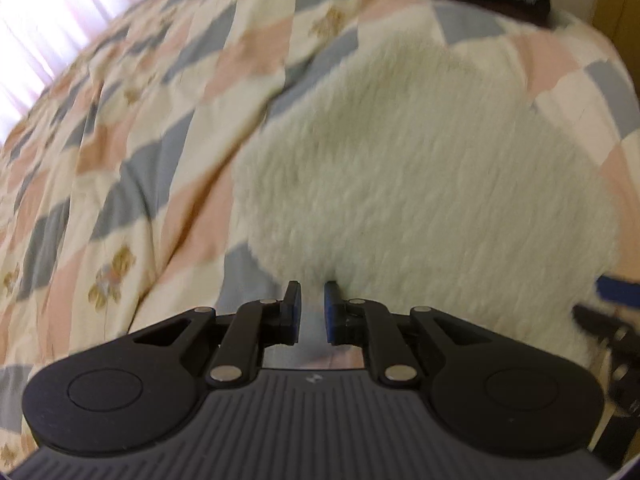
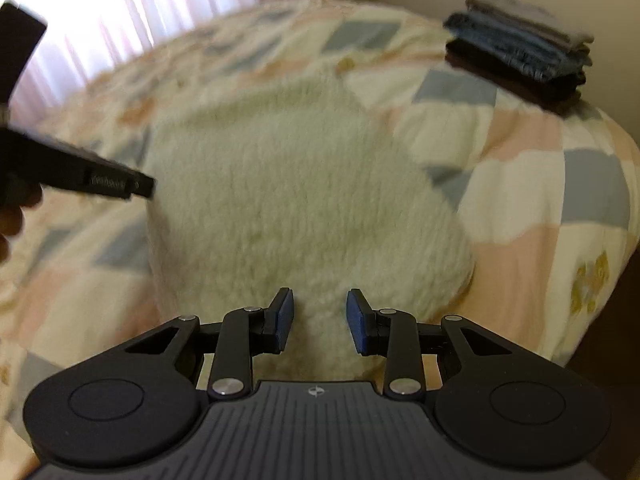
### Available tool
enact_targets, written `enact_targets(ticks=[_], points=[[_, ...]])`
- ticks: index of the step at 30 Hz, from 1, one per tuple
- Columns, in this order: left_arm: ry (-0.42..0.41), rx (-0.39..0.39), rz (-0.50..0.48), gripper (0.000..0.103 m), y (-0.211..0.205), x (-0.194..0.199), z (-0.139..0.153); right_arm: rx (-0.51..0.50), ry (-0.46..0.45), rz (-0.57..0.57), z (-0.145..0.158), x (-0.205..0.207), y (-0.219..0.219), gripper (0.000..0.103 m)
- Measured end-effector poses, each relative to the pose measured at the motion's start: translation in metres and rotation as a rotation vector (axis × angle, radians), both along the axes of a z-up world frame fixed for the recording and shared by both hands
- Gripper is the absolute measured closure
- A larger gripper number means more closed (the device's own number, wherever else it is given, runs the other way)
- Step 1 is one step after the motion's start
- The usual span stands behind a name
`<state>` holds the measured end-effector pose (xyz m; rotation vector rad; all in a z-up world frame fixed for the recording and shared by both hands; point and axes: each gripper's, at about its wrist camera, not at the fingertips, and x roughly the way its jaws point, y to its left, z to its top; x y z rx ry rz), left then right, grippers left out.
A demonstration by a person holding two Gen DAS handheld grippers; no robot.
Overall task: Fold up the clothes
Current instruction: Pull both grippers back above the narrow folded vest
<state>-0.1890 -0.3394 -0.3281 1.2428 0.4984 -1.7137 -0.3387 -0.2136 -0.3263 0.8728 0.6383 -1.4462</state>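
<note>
Over the near edge of the bed, the left hand-held gripper [image 1: 312, 308] hovered with its blue-padded fingers drawn close, a narrow gap between them and nothing held. Its tips sat at the near left corner of a fluffy cream garment [image 1: 420, 184], though whether they touched the pile could not be told. The right hand-held gripper [image 2: 320, 320] stood wider, its fingers apart and empty, poised above the near middle of the same fluffy cream garment [image 2: 304, 200].

In the right wrist view, the left tool reached in from the left edge as a dark, blurred bar, its tip just beside the garment's left side. In the left wrist view, a dark piece of the right tool showed at the far right edge, with a strip of blue above it.

That garment lay spread flat on a patchwork quilt [image 1: 120, 160] of cream, pink and grey-blue squares with small flower motifs. Far to the right, near the quilt's far corner, a stack of folded clothes [image 2: 524, 52] sat well apart from the garment, dark pieces at the bottom, blue denim in the middle and grey on top. Beyond the bed, pale pink curtains [image 2: 160, 8] glowed with daylight at far left.
</note>
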Motion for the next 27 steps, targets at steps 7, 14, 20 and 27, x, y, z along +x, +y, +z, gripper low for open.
enact_targets(ticks=[7, 14, 20, 27], points=[[0.025, 0.009, 0.03, 0.092, 0.036, 0.021, 0.054, -0.007, -0.006, -0.066, 0.04, 0.002, 0.018, 0.07], [0.094, -0.016, 0.039, 0.077, 0.082, 0.032, 0.135, -0.019, -0.077, -0.12, 0.104, 0.01, 0.058, 0.064], [0.156, -0.02, 0.06, 0.073, 0.109, 0.039, 0.182, -0.016, -0.093, -0.108, 0.147, 0.021, 0.075, 0.057], [0.188, -0.051, 0.06, 0.067, 0.136, 0.06, 0.216, -0.009, -0.08, -0.096, 0.185, 0.042, 0.082, 0.04]])
